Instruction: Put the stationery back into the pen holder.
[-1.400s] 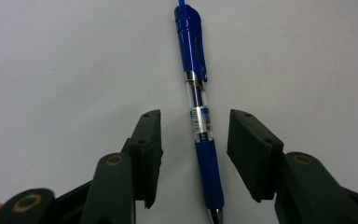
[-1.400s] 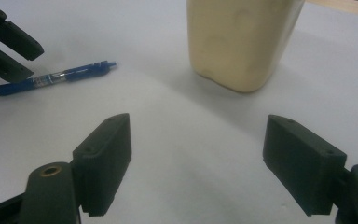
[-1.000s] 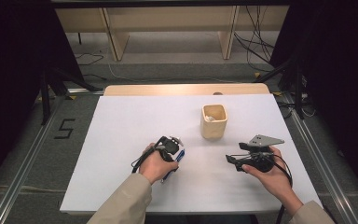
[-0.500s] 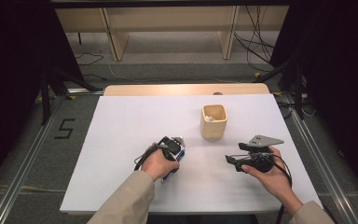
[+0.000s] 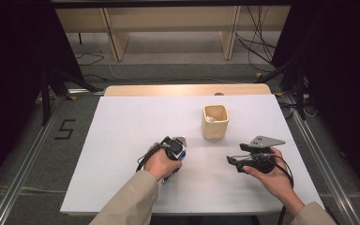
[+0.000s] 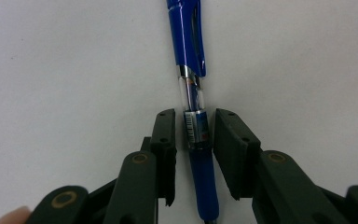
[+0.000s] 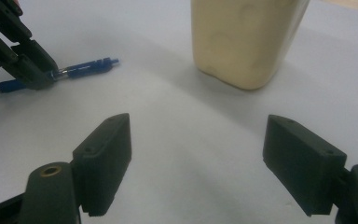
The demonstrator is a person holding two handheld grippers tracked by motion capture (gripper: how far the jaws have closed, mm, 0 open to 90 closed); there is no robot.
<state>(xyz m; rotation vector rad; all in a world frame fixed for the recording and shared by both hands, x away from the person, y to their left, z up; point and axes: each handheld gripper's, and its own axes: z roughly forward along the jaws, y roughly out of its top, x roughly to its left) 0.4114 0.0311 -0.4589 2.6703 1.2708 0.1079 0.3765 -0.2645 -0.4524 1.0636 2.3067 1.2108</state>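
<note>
From the high view I am holding my left gripper (image 5: 177, 149) down over the blue pen (image 5: 182, 154) on the near-middle of the white table (image 5: 122, 140), just nearer and left of the beige cup (image 5: 215, 122). My right gripper (image 5: 236, 161) is hovering to the right, well apart from the pen.

In the left gripper view, my jaws have just been closing, and they are now standing narrow on either side of the pen (image 6: 195, 126) at its labelled barrel. Slim gaps are showing on both sides, so the pads are not yet pressing. The pen's long axis is running straight along my jaws, clip end pointing away from me, grip end toward me. Because I am catching it lengthwise rather than across, I am judging that it could slide or roll out as I squeeze or lift.

In the right gripper view, my own jaws are standing wide with nothing between them. The pen (image 7: 86, 67) is lying flat at the far left, its push-button end pointing right toward the cup (image 7: 247, 42).
</note>
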